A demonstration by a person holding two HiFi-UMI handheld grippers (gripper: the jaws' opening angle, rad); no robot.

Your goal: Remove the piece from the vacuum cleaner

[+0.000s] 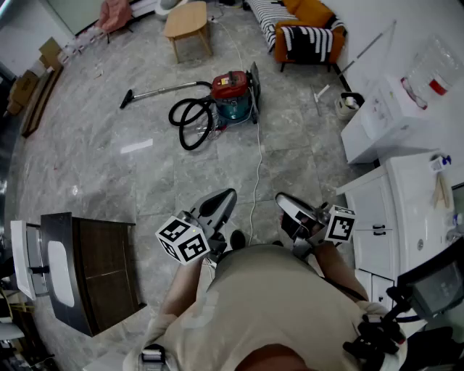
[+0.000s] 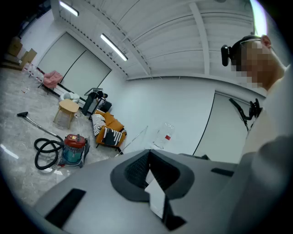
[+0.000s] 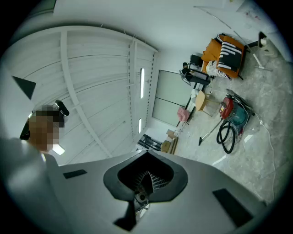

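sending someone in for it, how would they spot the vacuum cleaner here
On the grey tiled floor, near the small wooden table and the orange armchair, stands the vacuum cleaner. It is the only squat canister there, red top over teal body, with a black hose looped beside it.

I'm seeing the left gripper [image 2: 149,154] holding its jaws together, nothing between them. Well beyond them, the red-topped vacuum cleaner [image 2: 74,148] is sitting on the grey floor [image 2: 23,137], its black hose [image 2: 46,154] coiling just beside it. An orange armchair [image 2: 110,130] is standing further back.
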